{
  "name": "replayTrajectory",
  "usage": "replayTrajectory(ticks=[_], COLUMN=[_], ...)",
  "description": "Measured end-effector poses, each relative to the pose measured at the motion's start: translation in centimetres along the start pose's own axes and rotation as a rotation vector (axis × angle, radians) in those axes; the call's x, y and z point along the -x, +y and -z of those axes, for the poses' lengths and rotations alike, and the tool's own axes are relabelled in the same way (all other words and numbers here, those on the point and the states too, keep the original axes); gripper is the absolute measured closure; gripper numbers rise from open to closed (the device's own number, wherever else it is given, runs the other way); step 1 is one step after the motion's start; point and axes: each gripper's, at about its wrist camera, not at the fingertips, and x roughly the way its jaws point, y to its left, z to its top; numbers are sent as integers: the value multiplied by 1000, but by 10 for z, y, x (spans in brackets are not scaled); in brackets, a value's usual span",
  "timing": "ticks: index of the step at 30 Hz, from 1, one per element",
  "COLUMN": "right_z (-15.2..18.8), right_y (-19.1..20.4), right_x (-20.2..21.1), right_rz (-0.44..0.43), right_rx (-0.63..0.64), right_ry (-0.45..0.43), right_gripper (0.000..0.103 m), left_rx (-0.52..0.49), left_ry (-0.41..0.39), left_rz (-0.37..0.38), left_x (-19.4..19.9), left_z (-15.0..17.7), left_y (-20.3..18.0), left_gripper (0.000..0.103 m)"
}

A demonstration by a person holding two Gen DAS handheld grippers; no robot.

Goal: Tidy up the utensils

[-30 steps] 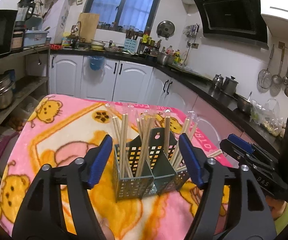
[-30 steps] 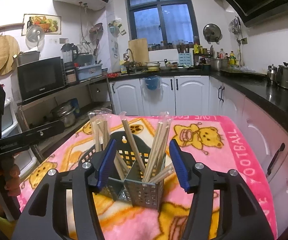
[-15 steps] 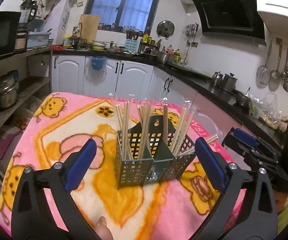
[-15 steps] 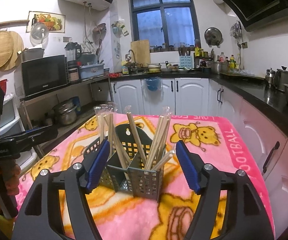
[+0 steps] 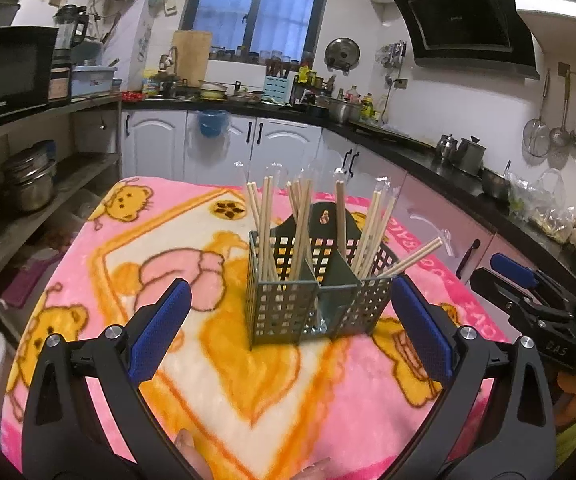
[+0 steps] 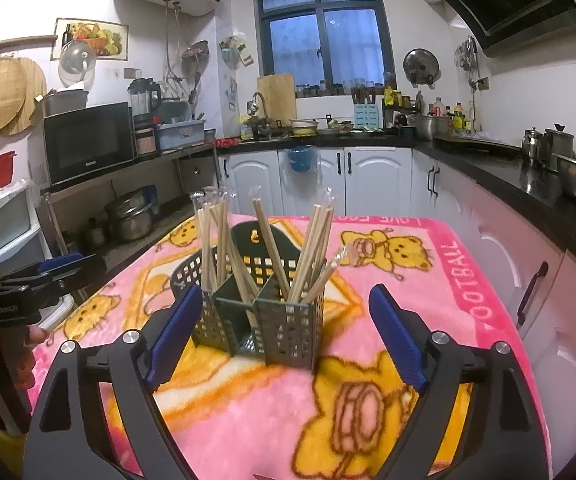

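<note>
A dark green perforated utensil caddy (image 5: 313, 300) stands upright on the pink bear blanket (image 5: 136, 248), also in the right wrist view (image 6: 256, 320). Several wrapped wooden chopsticks (image 5: 301, 224) stand in its compartments; one leans out to the right (image 5: 411, 256). My left gripper (image 5: 288, 332) is open and empty, just in front of the caddy, not touching it. My right gripper (image 6: 284, 338) is open and empty, in front of the caddy from the other side; it also shows in the left wrist view (image 5: 527, 292).
The blanket covers a table whose edges drop off on all sides. White cabinets (image 6: 327, 176) and a black counter (image 5: 427, 152) run behind and to the right. Open shelves with pots (image 5: 28, 184) and a microwave (image 6: 88, 140) stand on the left.
Both grippers have opened wider and pulled back from the caddy, which stays standing on the blanket.
</note>
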Motion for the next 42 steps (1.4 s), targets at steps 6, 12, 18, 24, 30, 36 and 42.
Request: replayTrajectory(ticks=[6, 12, 18, 24, 30, 36, 42], right_z=[14, 29, 44, 57, 68, 81, 96], right_y=[1, 0, -1, -3, -2, -4, -4], right_x=[6, 8, 6, 4, 1, -4, -6], right_rz=[0, 6, 10, 15, 31, 29, 40], right_rx=[-9, -18, -37, -40, -29, -43, -44], right_ry=[10, 35, 56, 77, 101, 143, 167], right_gripper=[15, 13, 10, 9, 8, 8, 7], left_rx=[32, 42, 38, 40, 30, 14, -7], left_ry=[17, 53, 73, 78, 100, 119, 126], left_rz=[-6, -11, -28, -54, -76, -82, -100], left_x=[2, -1, -5, -6, -11, -14, -16], left_z=[20, 40, 55, 66, 78, 89, 99], left_y=[1, 0, -3, -7, -8, -12, -17], left_gripper=[11, 11, 11, 11, 11, 11, 11])
